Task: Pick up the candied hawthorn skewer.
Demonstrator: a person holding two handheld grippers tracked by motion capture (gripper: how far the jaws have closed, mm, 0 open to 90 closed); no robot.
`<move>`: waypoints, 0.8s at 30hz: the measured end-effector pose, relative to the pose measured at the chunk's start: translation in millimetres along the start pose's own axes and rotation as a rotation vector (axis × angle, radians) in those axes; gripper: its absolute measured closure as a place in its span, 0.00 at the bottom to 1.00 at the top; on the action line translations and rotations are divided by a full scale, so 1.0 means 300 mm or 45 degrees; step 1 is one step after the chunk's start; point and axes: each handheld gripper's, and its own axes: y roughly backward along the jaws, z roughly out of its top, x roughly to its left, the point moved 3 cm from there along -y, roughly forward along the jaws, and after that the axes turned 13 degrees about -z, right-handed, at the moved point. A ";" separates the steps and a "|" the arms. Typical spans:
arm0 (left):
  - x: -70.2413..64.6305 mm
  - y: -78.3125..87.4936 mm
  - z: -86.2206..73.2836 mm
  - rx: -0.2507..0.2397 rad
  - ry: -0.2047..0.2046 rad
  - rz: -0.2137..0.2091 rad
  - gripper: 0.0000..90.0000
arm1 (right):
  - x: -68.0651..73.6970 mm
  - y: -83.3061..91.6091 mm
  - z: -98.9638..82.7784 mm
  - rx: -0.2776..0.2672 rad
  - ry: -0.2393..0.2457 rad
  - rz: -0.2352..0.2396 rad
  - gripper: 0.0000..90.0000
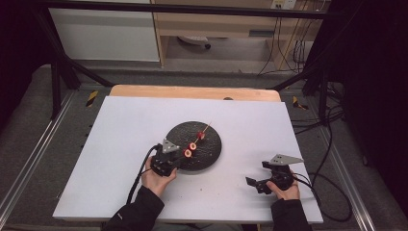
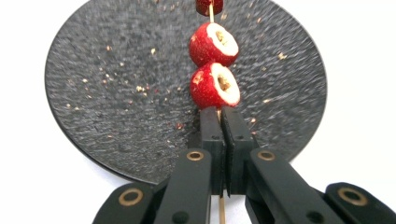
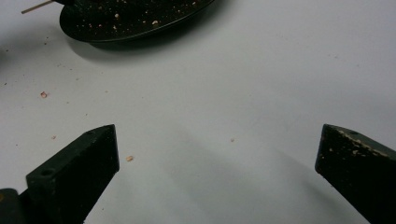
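High view: at the centre of the frame a round black textured plate (image 1: pixel 211 154) lies on the white table sheet (image 1: pixel 120 144), and a thin wooden skewer (image 1: pixel 207 127) threaded with red cored fruit pieces (image 1: pixel 193 146) lies across it, tip toward the upper right. The left gripper (image 1: pixel 177 159) sits at the plate's lower-left rim; the right gripper (image 1: pixel 257 183) rests well apart at the lower right.

Left gripper view: the jaws are clenched on the bare skewer (image 2: pixel 221 212) just below the nearest fruit piece (image 2: pixel 214 86), low in the middle of the frame. Judging from this, the grip is good for stripping fruit; keep it firm and the stick level, so pieces slide off without rolling off the plate (image 2: pixel 93 93).

Right gripper view: its jaws stand wide apart and empty over the sheet (image 3: pixel 243 93), the plate (image 3: pixel 140 23) at upper left. It should probably approach the far fruit squarely and squeeze gently.
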 end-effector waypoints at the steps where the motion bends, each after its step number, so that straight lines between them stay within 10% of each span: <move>1: 0.001 0.011 -0.001 -0.015 -0.008 -0.008 0.98 | 0.001 0.000 0.000 0.001 -0.005 0.001 0.01; 24: 0.023 0.188 -0.100 -0.213 -0.112 -0.110 0.98 | 0.058 -0.012 0.053 -0.032 -0.051 0.011 0.01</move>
